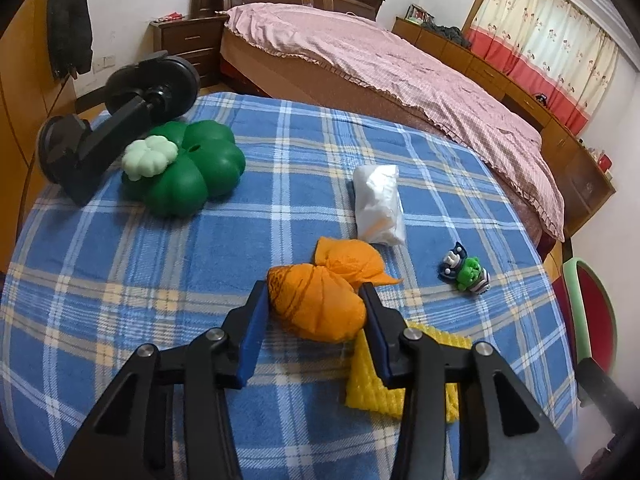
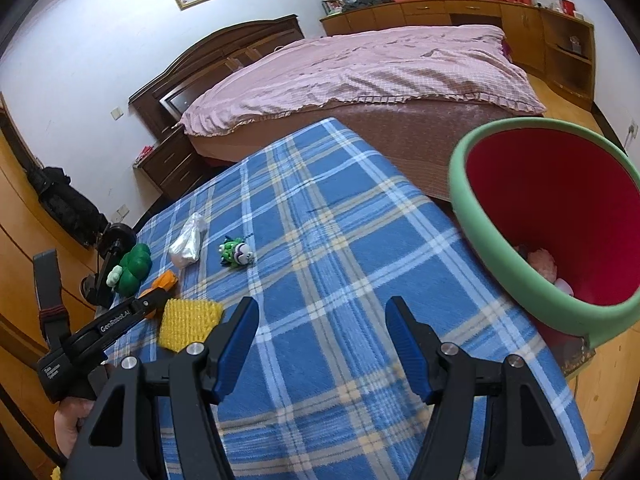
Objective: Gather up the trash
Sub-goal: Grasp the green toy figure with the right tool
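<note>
Left gripper [image 1: 314, 300] clamped on orange bag [image 1: 316, 306] on plaid cloth [image 1: 160, 264] – right gripper [image 2: 322, 312] spread apart over cloth, beside bin [image 2: 516, 280], holding nothing.

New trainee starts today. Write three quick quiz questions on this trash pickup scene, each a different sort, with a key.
1. True or false: the left gripper has the orange bundle between its fingers.
2. Which lies beside the white bag? A) green toy figure B) a spoon C) a shoe
3. Fill in: the right gripper is ____.

Key: 1 true; 2 A; 3 open. The green-rimmed bin waits at the right.
</note>
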Motion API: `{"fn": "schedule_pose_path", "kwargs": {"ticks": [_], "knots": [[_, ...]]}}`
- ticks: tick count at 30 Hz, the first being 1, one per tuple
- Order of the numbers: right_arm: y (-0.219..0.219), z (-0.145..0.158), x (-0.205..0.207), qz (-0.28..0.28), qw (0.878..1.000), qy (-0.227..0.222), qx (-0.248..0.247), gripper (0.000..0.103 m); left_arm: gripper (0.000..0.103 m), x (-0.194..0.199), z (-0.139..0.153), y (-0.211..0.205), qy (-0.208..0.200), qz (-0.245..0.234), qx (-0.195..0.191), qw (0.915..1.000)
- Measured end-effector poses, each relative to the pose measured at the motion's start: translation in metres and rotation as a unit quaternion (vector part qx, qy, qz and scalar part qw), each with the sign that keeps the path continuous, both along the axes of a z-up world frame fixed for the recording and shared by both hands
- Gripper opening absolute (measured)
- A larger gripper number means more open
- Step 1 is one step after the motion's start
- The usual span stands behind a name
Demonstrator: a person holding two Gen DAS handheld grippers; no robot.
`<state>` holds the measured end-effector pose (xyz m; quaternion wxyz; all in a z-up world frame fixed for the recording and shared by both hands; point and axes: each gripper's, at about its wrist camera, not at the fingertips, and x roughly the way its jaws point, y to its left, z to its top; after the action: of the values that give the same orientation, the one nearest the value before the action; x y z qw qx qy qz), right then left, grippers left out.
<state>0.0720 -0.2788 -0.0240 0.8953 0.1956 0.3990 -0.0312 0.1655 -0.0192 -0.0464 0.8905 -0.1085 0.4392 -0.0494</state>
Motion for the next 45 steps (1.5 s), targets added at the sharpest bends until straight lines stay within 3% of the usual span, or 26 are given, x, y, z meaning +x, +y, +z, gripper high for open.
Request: {"fn": "schedule_pose_path", "kwargs": {"ticks": [14, 32, 35, 39, 45], "knots": [[0.047, -0.006, 0.054, 0.065, 0.997, 0.008, -0.030, 0.069, 0.046, -0.015, 0.015, 0.028, -0.010, 0.041, 0.028, 0.9987], [0.083, -0.036, 0.113, 0.104, 0.992, 0.023, -0.068, 0.068, 0.046, -0.013, -0.002, 0.041, 0.007, 0.063, 0.019, 0.9978], [0.084, -0.037, 0.114, 0.101, 0.992, 0.020, -0.076, 0.061, 0.046, -0.013, -0.002, 0.042, 0.008, 0.065, 0.015, 0.9978], [0.082, -0.037, 0.115, 0.089, 0.992, 0.018, -0.088, 0.039, 0.046, -0.014, -0.001, 0.042, 0.006, 0.064, 0.012, 0.9978], [0.075, -0.037, 0.114, 0.085, 0.994, 0.018, -0.072, 0.037, 0.046, -0.020, 0.003, 0.043, 0.002, 0.063, 0.009, 0.9979]]}}
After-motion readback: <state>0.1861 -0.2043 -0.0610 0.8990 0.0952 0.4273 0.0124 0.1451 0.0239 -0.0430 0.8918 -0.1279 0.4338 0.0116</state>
